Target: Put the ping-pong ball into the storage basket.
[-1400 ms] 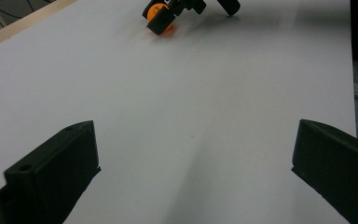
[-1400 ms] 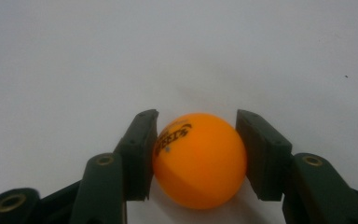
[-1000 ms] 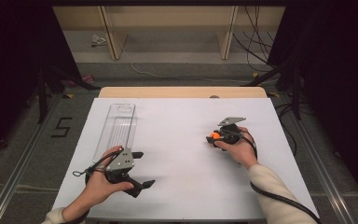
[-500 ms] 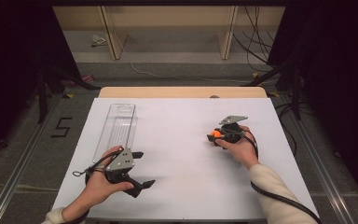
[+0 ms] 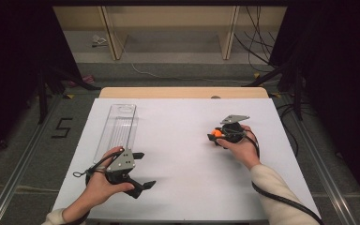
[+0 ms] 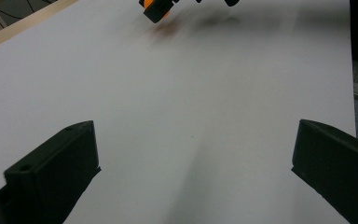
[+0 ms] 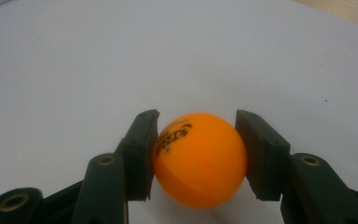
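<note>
At the left side of the white table [image 5: 187, 187] a clear plastic tray [image 5: 117, 129] lay lengthwise, long and narrow, running away from the person toward the far edge. Just at its near end the left hand [image 5: 98, 187] held the left gripper [image 5: 140, 169] low over the table, its jaws pointing toward the middle. In the left gripper view those two black jaws stood wide apart, released, with bare white surface between them and nothing in their reach. A thin black cable loop [image 5: 86, 169] trailed from that gripper beside the tray's near end.

Farther right, well apart from the tray and the left gripper, the right hand [image 5: 241, 147] held the right gripper [image 5: 214, 137] over the right half of the table, its jaws pointing left. It was clenched on an orange ping-pong ball [image 7: 199, 158]: in the right gripper view both pads pressed the ball's sides, dark printed lettering facing the camera. The ball sat just above the table or on it; which of the two could not be told
</note>
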A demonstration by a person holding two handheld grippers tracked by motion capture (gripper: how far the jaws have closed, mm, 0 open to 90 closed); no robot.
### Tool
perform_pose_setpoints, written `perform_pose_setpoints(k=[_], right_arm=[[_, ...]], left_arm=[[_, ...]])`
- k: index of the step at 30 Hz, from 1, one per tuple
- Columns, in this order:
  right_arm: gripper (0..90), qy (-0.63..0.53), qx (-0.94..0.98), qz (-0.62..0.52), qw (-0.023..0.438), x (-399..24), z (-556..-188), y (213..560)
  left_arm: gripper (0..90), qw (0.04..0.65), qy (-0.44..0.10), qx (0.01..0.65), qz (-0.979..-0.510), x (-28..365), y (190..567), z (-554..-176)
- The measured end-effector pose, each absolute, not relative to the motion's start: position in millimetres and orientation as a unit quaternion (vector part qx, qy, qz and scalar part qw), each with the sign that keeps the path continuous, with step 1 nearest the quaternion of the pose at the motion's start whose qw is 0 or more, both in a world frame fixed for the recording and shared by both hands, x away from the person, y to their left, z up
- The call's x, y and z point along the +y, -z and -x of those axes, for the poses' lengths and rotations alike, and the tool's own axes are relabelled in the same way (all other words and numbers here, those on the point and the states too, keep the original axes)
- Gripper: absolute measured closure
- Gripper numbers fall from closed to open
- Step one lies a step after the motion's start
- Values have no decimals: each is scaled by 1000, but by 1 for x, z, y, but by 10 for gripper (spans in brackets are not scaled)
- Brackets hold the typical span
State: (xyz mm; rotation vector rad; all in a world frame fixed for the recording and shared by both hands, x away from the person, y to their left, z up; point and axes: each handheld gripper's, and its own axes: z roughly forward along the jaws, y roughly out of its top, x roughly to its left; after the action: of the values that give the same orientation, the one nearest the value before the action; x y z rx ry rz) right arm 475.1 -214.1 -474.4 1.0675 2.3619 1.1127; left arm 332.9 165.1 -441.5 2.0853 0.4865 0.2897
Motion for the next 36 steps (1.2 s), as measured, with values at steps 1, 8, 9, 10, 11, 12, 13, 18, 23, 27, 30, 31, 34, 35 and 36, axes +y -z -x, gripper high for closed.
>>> perform_pose_setpoints(k=[1, 8, 9, 10, 11, 12, 13, 18, 23, 27, 30, 31, 34, 35, 36], right_arm=[[514, -390, 827, -372, 161, -214, -475, 474], [514, -393, 827, -370, 161, -213, -475, 471], [514, -393, 827, -370, 161, -213, -475, 471], [514, -394, 826, -370, 161, -213, -474, 470], [514, -394, 826, -370, 161, -213, -474, 470], [514, -396, 825, -369, 162, -213, -474, 469], [514, -396, 825, -369, 162, -213, -474, 469], [514, -402, 824, -364, 162, -210, -473, 464], [514, -410, 824, -357, 162, -206, -471, 459], [515, -412, 824, -354, 162, -204, -471, 458], [515, -413, 824, -354, 159, -202, -470, 457], [515, -414, 824, -352, 159, -202, -470, 456], [515, -415, 824, -351, 160, -201, -470, 455], [515, -415, 824, -351, 160, -201, -470, 455], [515, -415, 824, -351, 159, -201, -470, 455]], left_arm=[[0, 471, -118, 199, -851, 165, 441, -333], [0, 471, -118, 198, -852, 165, 442, -333], [0, 471, -118, 198, -852, 165, 442, -333], [0, 471, -118, 198, -852, 165, 441, -333], [0, 471, -118, 198, -852, 165, 441, -333], [0, 471, -118, 198, -852, 165, 441, -333], [0, 471, -118, 198, -852, 165, 441, -333], [0, 471, -118, 198, -852, 165, 442, -333], [0, 471, -118, 198, -852, 165, 442, -333], [0, 471, -118, 198, -852, 165, 442, -333], [0, 471, -118, 198, -852, 165, 442, -333], [0, 471, -118, 198, -852, 165, 442, -333], [0, 471, -118, 198, -852, 165, 442, -333], [0, 471, -118, 198, -852, 165, 442, -333], [0, 471, -118, 198, -852, 165, 442, -333]])
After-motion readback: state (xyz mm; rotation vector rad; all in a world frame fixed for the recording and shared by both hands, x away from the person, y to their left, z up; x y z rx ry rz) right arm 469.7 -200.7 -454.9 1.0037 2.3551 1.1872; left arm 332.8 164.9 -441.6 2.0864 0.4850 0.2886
